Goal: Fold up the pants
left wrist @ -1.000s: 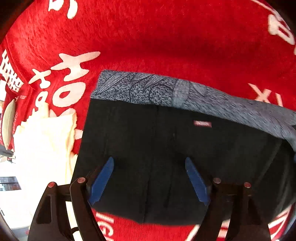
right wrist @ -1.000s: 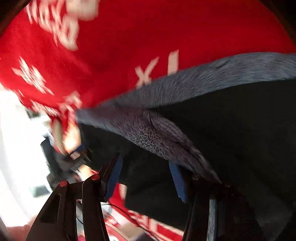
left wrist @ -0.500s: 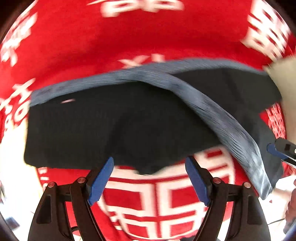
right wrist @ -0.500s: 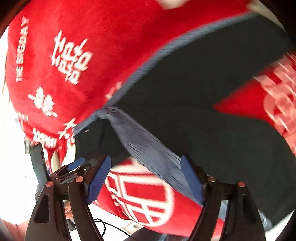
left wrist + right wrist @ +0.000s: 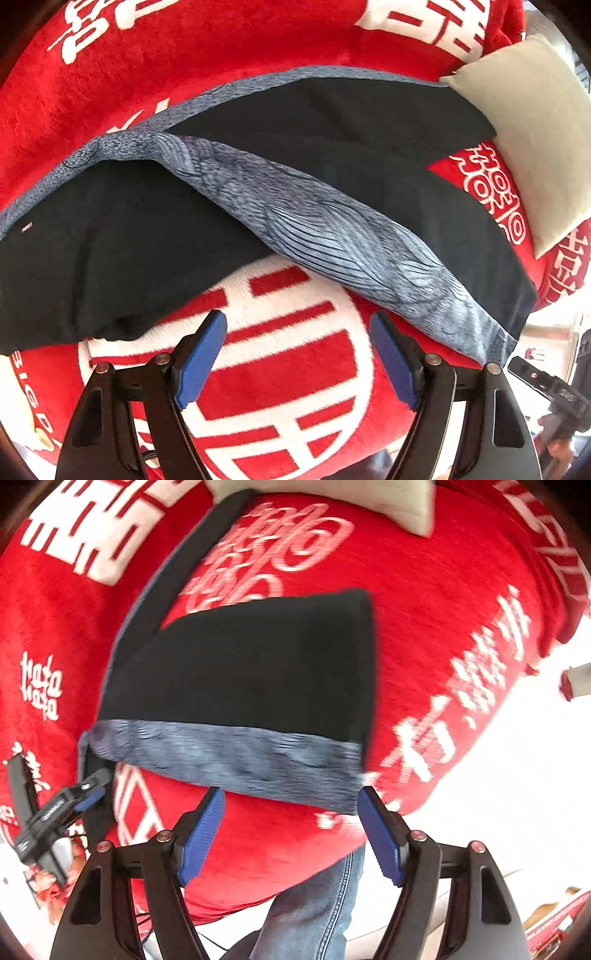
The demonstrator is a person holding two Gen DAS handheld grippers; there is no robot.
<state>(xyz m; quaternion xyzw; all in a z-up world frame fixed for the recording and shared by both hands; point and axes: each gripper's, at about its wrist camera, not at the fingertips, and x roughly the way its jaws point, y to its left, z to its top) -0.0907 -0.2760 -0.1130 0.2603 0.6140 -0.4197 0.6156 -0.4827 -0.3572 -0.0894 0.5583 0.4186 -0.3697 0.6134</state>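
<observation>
Both tools [image 5: 297, 360] [image 5: 291, 832] pulled back off the pants [image 5: 332, 229], jaws gaping, empty; grey band [image 5: 236, 758] lies crosswise just ahead of right one.

Left gripper [image 5: 298, 360] and right gripper [image 5: 291, 836] point steeply down, fingers spread, holding nothing.

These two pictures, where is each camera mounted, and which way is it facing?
Left wrist: on the left gripper, looking steeply down past its open blue pads at the black pants, their grey band, the red blanket and a pillow.
Right wrist: on the right gripper, also open and looking down; a jeans leg shows below.
Both share: pants, blanket, pillow; the right view also catches the left gripper.
</observation>
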